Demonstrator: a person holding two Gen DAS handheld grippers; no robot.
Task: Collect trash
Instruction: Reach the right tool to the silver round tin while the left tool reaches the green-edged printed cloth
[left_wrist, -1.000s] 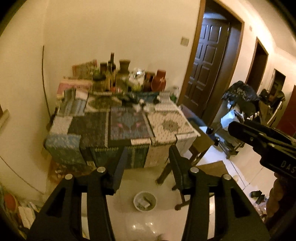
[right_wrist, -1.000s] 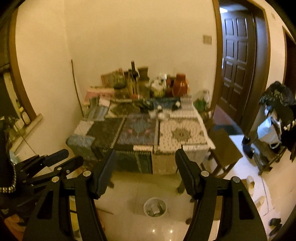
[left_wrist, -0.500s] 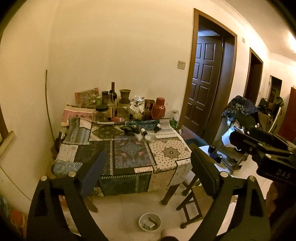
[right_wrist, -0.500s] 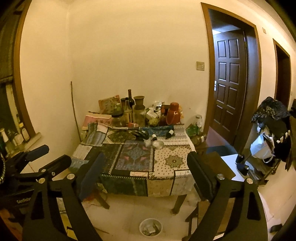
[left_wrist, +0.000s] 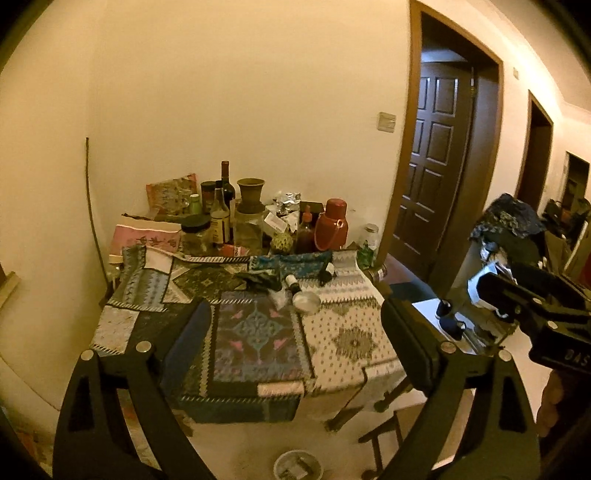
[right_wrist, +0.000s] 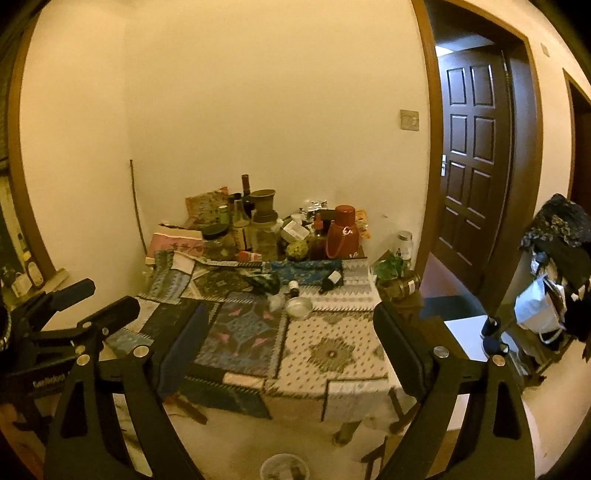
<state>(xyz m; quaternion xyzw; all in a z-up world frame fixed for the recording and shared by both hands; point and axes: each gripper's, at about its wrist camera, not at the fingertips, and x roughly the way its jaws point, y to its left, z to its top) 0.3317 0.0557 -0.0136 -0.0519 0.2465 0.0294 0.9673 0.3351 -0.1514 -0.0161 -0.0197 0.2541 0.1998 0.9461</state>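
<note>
My left gripper (left_wrist: 295, 343) hangs open and empty in front of the table with the patchwork cloth (left_wrist: 351, 343). My right gripper (right_wrist: 291, 343) is beside it, also open and empty, facing the same table (right_wrist: 332, 354). Each gripper shows in the other's view: the right gripper (left_wrist: 491, 291) and the left gripper (right_wrist: 109, 295). Mid-table lie a crumpled white scrap (left_wrist: 279, 295), a clear round piece (left_wrist: 306, 301) and two small tipped bottles (left_wrist: 291, 282). A small round bin (left_wrist: 297, 467) holding some scraps stands on the floor below, also seen as the bin (right_wrist: 284, 469) in the right wrist view.
Bottles, jars and a clay vase (left_wrist: 251, 195) crowd the table's back edge by the wall, beside a red flask (left_wrist: 331, 225). A folding stool (left_wrist: 384, 435) stands at the table's right corner. A dark door (left_wrist: 439, 166) and a clothes-laden rack (left_wrist: 509, 229) are to the right.
Both grippers' jaws have spread wide. Both hands have drawn back and risen, so the table looks farther off and the floor bin has slid to the bottom edge.
</note>
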